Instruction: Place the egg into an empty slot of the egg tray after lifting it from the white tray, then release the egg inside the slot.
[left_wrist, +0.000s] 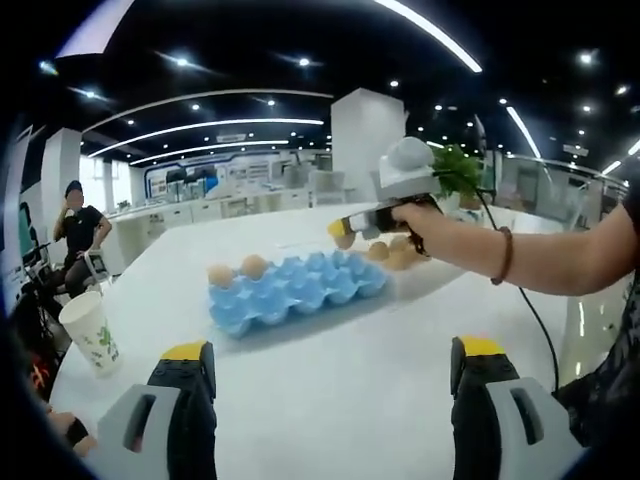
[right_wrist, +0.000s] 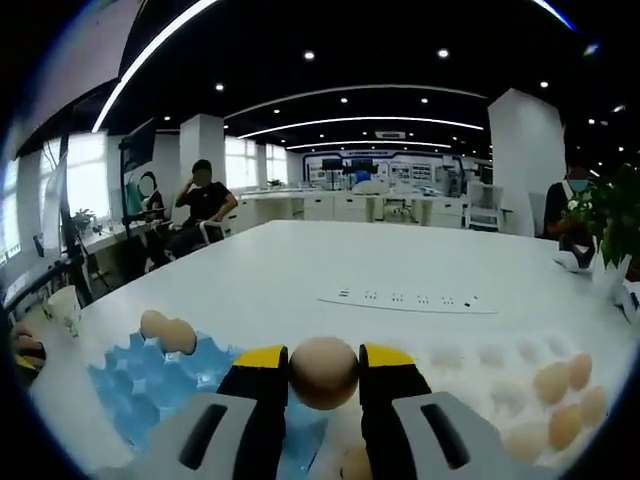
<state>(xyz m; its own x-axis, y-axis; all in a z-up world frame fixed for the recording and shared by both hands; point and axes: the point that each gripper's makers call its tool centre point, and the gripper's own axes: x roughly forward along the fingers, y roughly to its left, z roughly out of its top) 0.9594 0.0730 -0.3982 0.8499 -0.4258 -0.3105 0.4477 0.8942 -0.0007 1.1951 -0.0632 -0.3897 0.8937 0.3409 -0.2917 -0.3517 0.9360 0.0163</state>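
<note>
A large open-plan office or showroom hall: a dark ceiling (right_wrist: 330, 40) set with recessed spotlights and long curved light strips (right_wrist: 350, 95), white square pillars (left_wrist: 366, 135), rows of white workstations (right_wrist: 350, 205) at the back, and a person seated on a chair (right_wrist: 200, 205) beside the wide white desk (right_wrist: 300, 265), which carries a power strip (right_wrist: 405, 299) near its middle.

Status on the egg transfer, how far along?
Done: two eggs already sit in the blue egg tray, and the current egg is lifted off the white tray. In hand: the right gripper is shut on it above the trays. Left: lower it into an empty slot and release. The left gripper is open, idle.
</note>
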